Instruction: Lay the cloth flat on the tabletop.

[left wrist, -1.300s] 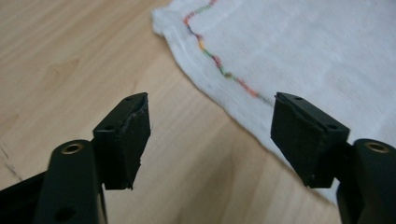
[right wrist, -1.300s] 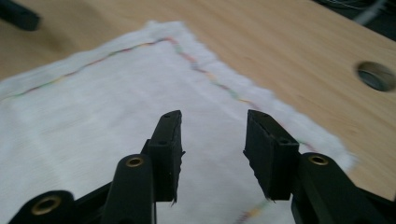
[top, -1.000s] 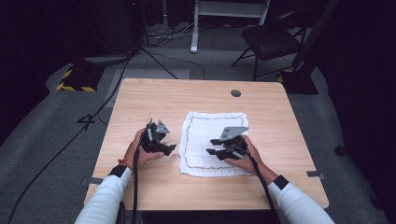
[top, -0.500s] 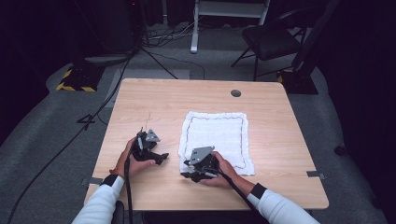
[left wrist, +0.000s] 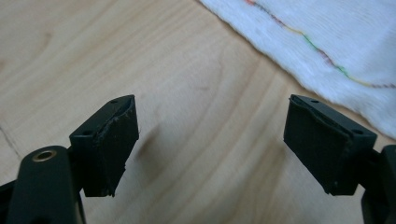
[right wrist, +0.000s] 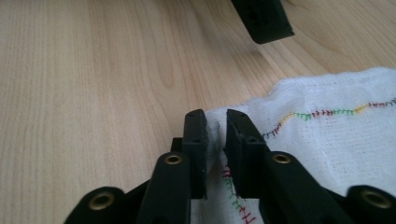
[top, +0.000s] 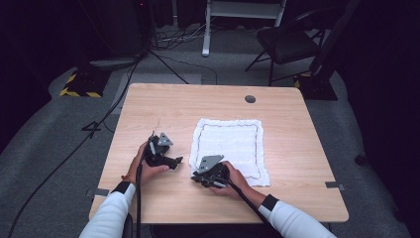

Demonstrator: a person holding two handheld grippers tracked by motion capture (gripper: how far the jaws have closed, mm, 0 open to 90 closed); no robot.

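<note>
I'm pinching the near-left corner of the white cloth (right wrist: 327, 140), lying flat on the surface (top: 163, 106), with my right gripper (right wrist: 215, 133), jaws just closing on it, while my left gripper (left wrist: 210, 140) is hovering spread beside its edge, probably to fold it.

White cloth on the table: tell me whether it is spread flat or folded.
Spread flat: the white cloth lies open as a single layer, its stitched border showing all round, with the right gripper pinching its near-left corner.
</note>
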